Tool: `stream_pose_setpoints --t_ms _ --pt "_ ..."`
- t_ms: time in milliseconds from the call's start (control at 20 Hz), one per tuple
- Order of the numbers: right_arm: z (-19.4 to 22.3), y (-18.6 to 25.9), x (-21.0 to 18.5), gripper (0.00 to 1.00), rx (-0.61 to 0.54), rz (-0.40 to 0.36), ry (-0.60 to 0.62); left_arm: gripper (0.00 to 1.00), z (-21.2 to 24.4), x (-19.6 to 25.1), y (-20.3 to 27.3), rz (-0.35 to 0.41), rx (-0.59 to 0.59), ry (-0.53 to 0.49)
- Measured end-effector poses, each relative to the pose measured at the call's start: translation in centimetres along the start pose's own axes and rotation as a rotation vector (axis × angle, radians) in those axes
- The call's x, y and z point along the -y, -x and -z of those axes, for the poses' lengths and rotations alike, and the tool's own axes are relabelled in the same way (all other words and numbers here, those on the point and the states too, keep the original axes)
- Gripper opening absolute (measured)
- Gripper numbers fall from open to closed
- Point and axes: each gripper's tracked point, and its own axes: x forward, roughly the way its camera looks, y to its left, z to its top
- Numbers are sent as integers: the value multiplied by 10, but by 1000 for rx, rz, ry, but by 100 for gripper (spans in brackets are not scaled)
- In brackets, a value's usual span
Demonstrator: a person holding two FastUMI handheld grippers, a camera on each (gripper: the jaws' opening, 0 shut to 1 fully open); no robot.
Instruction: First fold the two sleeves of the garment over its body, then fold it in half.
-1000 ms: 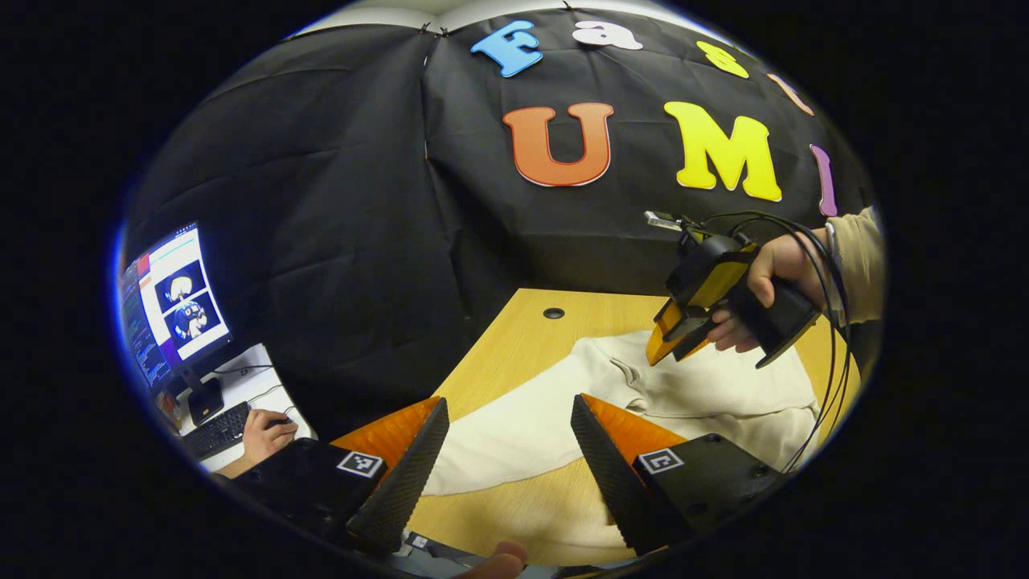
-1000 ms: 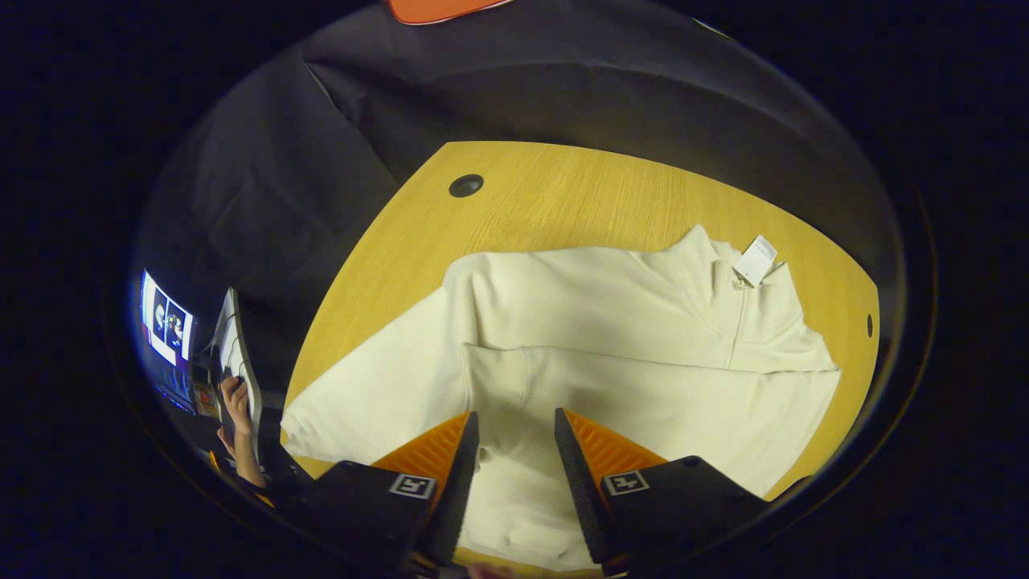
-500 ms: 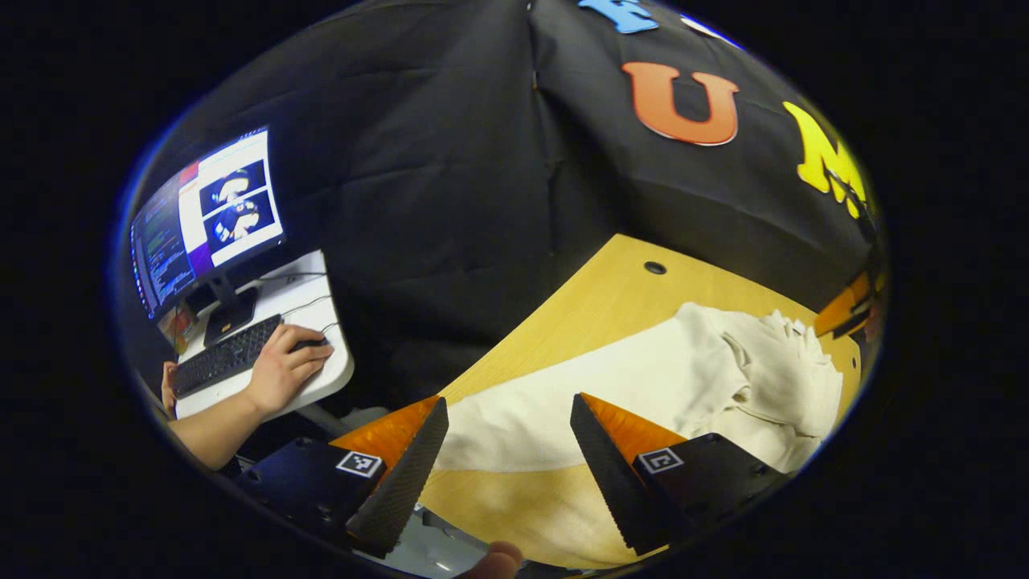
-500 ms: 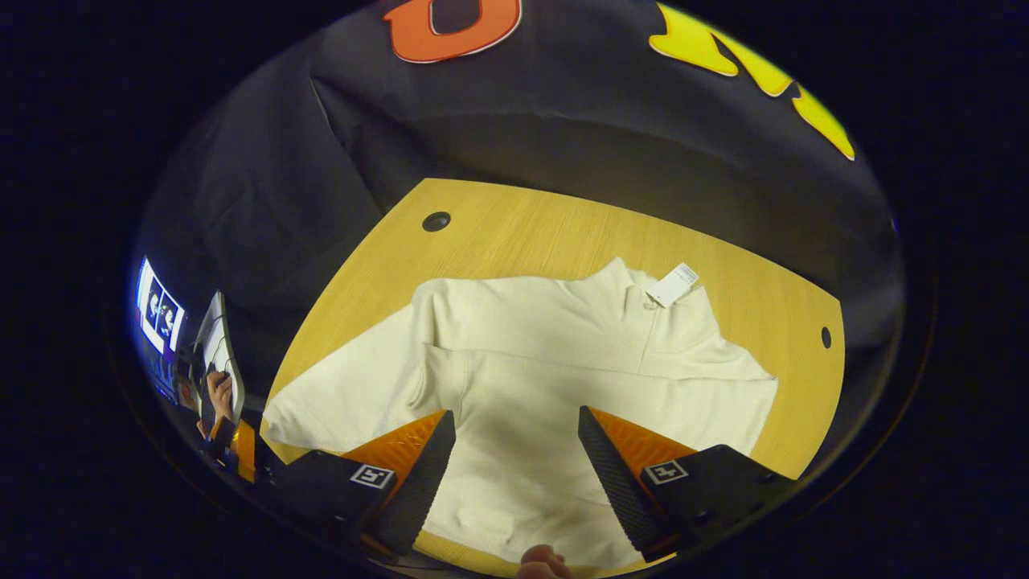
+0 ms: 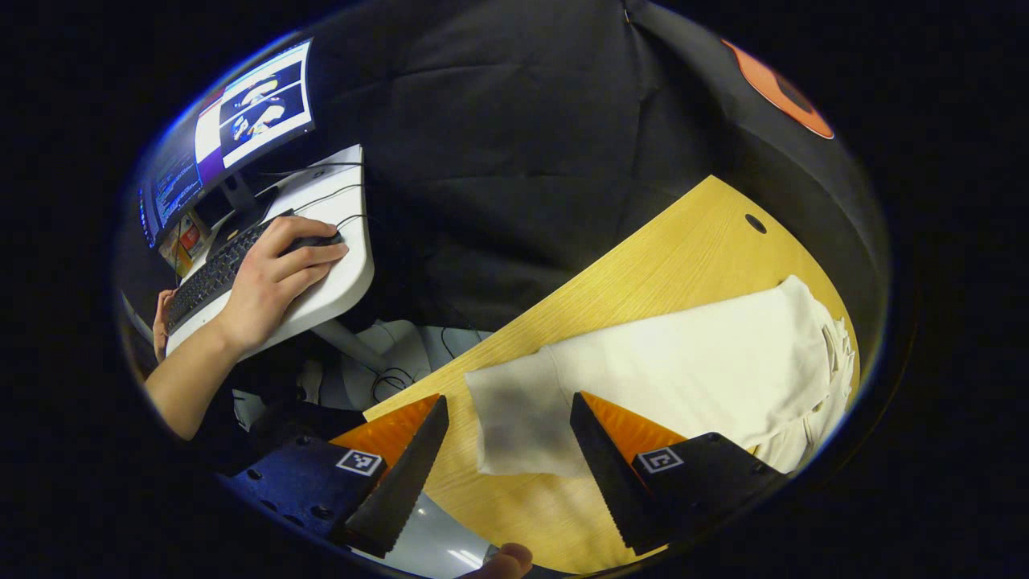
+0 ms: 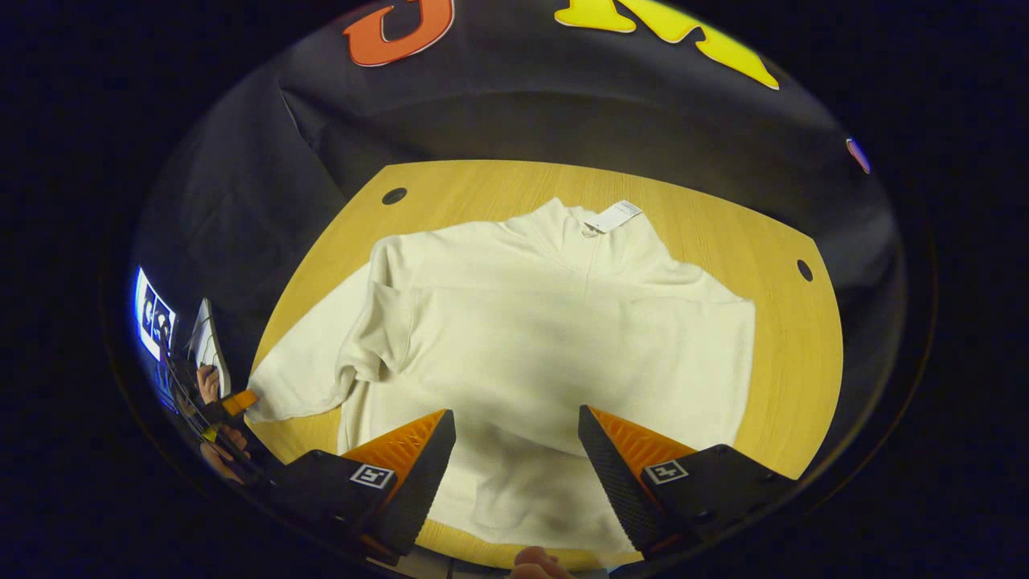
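A cream sweatshirt (image 6: pixel 530 322) lies flat on the wooden table (image 6: pixel 788 354), collar and white tag (image 6: pixel 612 217) at the far side. One sleeve is folded across its body (image 6: pixel 643 338). The other sleeve (image 6: pixel 301 382) stretches out to the lower left, its cuff near the table edge. In the left gripper view that cuff (image 5: pixel 514 430) lies just beyond and between the fingers of my left gripper (image 5: pixel 508 400), which is open and above it. My right gripper (image 6: pixel 515 412) hangs open over the hem. The left gripper (image 6: pixel 233 402) shows by the cuff in the right gripper view.
A white side desk (image 5: pixel 338 273) with a keyboard (image 5: pixel 211 277), a monitor (image 5: pixel 233 121) and a person's hand (image 5: pixel 273 273) on a mouse stands left of the table. The table has cable holes (image 6: pixel 394 195) (image 6: pixel 805 269). Bare wood (image 5: pixel 643 273) lies beyond the sleeve.
My left gripper has swung left and down to the outstretched sleeve's cuff. My right gripper's fingers have spread wider and it has drawn back toward the hem.
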Motion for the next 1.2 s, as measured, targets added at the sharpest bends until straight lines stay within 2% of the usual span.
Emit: stream_pose_setpoints --t_ms 50,100,250,350,550,600,650,750,850,900,950,1000,1100,1150,1200 --pt "7 0 6 92 -6 7 4 99 3 2 -3 1 -21 -2" --pt "13 1 11 96 -8 10 1 98 6 4 -5 5 -45 -5" --pt "25 5 20 96 -14 -1 -40 96 9 10 -12 30 -90 21" --pt "30 12 25 96 -15 -15 -56 91 8 9 -12 24 -122 33" --pt "41 24 47 96 -12 5 -58 88 9 9 -11 28 -178 35" --pt "42 27 51 93 -6 8 -54 88 8 7 -13 24 -186 39" --pt "42 29 57 96 -1 12 -53 87 7 7 -13 20 -188 47" --pt "38 40 62 96 35 -13 -78 75 4 10 -16 25 -198 45" --pt "34 50 71 96 72 -19 -108 56 4 16 -14 43 -218 27" --pt "35 55 79 96 82 -14 -119 43 4 21 -15 58 -225 30" --pt "37 58 83 96 88 -18 -132 36 4 23 -15 54 -228 36" --pt "40 60 88 96 91 -19 -143 22 2 24 -13 50 -229 31" --pt "44 63 107 96 99 2 -171 17 2 23 -12 34 -234 14" --pt "47 63 112 92 98 2 -190 16 1 25 -11 28 -236 4" --pt "50 63 119 96 94 2 -208 13 0 25 -8 23 -236 0"
